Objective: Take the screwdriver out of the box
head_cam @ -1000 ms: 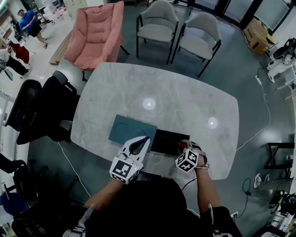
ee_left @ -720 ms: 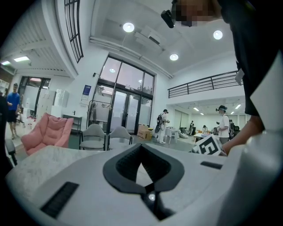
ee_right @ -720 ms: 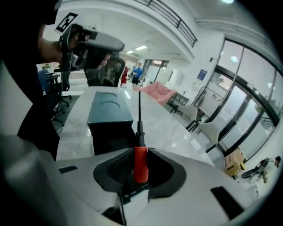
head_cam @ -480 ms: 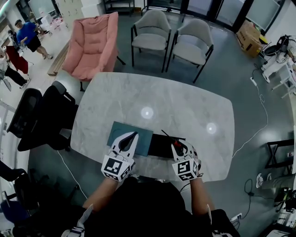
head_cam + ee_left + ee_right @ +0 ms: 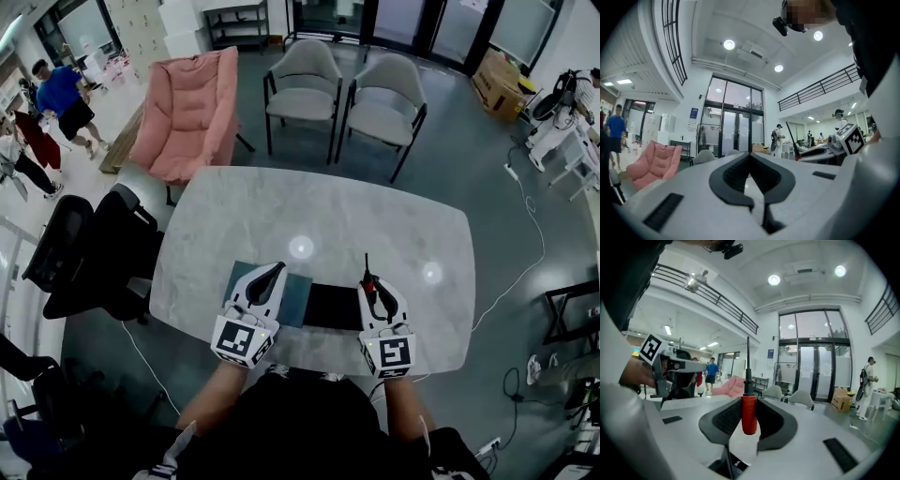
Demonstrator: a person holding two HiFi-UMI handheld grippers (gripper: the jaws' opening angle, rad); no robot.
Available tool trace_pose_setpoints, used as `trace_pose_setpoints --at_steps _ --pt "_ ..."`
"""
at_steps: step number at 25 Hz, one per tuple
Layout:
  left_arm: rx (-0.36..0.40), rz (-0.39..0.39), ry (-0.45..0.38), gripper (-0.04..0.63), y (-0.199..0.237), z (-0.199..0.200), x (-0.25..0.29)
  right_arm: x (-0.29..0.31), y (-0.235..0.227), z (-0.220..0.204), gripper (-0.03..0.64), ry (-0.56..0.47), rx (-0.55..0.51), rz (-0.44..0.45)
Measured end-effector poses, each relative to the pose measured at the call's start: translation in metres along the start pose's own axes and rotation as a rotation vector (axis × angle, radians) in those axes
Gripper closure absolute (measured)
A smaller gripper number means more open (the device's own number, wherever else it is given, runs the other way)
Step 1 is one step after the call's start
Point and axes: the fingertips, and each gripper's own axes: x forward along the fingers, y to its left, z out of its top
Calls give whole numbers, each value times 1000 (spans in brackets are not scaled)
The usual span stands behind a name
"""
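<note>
Right gripper (image 5: 376,290) just above right end of black rectangular box (image 5: 333,307), clamping red-handled, black-shafted screwdriver (image 5: 749,413). Left gripper (image 5: 270,275) left of box, jaws together, empty.

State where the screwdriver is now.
The screwdriver stands upright, its red handle clamped in the right hand-held gripper. In the head view it is at the right end of the black box.

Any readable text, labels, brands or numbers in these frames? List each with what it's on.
No text reads in any view.
Blue sign beside the glass doors: too small to read.
Cardboard box: any print too small to read.
Left gripper and right gripper cubes: square marker patterns only, no letters.
Screwdriver: no print visible on its red handle.
</note>
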Motion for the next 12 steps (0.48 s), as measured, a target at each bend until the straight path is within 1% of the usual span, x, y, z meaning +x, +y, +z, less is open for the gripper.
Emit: trace_pose_setpoints --at_steps 2,4,9,12 --pt "-5 24 -8 591 7 3 -3 -3 -5 11 506 -45 30 -32" --pt "-6 35 -12 591 10 6 -5 -7 -8 20 508 -78 62 -42" --pt "-8 16 -32 591 3 15 -5 -20 -11 45 506 -182 160 -52" --pt "-12 -4 -41 591 -5 20 -5 -28 -10 60 506 -230 145 -57"
